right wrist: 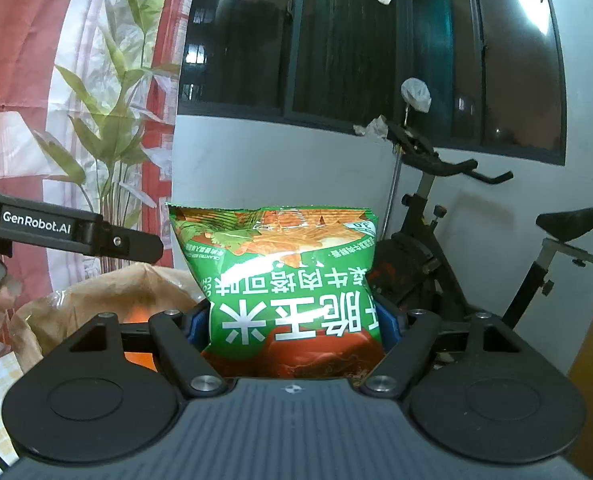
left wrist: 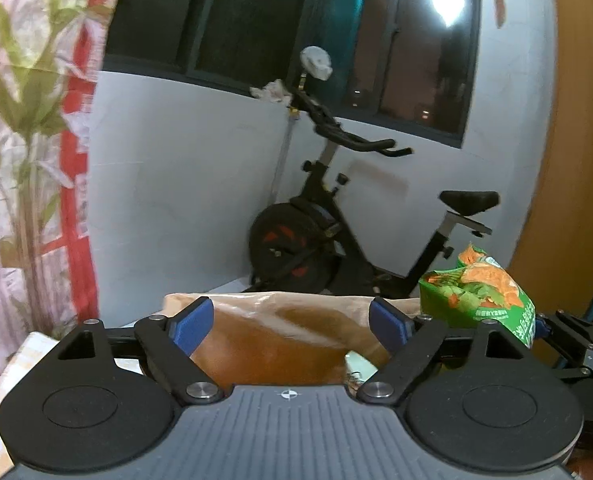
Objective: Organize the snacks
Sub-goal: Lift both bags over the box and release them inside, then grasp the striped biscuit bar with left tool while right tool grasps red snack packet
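My right gripper (right wrist: 294, 322) is shut on a green snack bag (right wrist: 284, 276) with white Chinese lettering, held upright and upside down in the air. The same bag shows in the left wrist view (left wrist: 480, 292) at the right, with the right gripper's black arm beside it. My left gripper (left wrist: 292, 324) is open and empty, its blue pads wide apart, just in front of an open brown paper bag (left wrist: 288, 332). The paper bag also shows in the right wrist view (right wrist: 108, 300) at lower left, below the left gripper's arm (right wrist: 64, 230). A pale packet lies inside it.
A black exercise bike (left wrist: 336, 232) stands against the white wall under a dark window. A floral curtain (left wrist: 28, 140) hangs at the left. A checked cloth (left wrist: 0, 392) covers the surface under the paper bag. An orange panel (left wrist: 576, 160) is at the right.
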Demonstrator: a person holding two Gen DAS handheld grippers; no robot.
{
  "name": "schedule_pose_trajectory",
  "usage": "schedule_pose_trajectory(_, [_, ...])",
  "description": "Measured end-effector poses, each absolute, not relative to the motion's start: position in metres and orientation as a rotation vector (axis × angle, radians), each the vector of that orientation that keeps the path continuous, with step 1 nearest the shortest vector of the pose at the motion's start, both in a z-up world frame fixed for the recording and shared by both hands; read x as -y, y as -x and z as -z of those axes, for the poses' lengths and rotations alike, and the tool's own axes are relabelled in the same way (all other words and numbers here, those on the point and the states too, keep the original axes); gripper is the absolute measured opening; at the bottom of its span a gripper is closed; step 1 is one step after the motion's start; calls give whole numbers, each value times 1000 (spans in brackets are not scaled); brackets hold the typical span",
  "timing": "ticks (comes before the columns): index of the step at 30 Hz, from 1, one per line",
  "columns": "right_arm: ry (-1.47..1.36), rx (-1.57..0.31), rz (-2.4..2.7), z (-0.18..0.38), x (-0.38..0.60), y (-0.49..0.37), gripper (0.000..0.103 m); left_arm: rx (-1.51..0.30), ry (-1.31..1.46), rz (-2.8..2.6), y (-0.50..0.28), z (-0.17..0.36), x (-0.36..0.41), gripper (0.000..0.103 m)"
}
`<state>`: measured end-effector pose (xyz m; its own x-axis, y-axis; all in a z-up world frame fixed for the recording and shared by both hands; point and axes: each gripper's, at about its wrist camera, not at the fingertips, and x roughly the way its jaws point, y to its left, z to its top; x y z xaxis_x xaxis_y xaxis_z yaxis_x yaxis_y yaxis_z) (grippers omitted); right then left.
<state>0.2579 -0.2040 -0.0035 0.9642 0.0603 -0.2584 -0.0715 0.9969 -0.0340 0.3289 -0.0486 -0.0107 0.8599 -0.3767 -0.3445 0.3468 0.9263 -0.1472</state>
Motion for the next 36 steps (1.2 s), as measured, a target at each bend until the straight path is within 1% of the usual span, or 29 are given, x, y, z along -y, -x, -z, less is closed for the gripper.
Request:
schedule_pose_trajectory(5, [26, -295, -121, 4, 189, -273, 78, -402, 103, 306, -326, 8, 22, 86])
schedule_pose_trajectory(8, [18, -346, -168, 7, 176, -285, 79, -408, 102, 268, -323, 5, 8, 86])
schedule_pose_trajectory(9, [14, -371, -180, 8, 171, -290, 80, -412, 102, 259, -322, 3, 5, 86])
schedule_pose_trajectory(12, [4, -427, -189, 13, 164, -299, 91, -422, 96, 240, -319, 0, -1, 86])
schedule_pose_trajectory(16, [-45, -447, -182, 11, 171, -296, 94, -429, 86, 239, -310, -3, -2, 86])
schedule_pose_trajectory(21, [-93, -416, -178, 1, 184, -270, 94, -426, 61, 249, -285, -8, 1, 86])
schedule_pose_trajectory(27, [-127, -396, -172, -6, 193, -227, 94, -433, 50, 258, -246, 0, -2, 86])
schedule_pose_trajectory(30, [-140, -389, -172, 0, 194, -201, 94, -443, 61, 261, -223, 13, -8, 86])
schedule_pose_trajectory(36, [-158, -387, -174, 25, 188, -153, 94, -510, 75, 248, -190, 56, -19, 86])
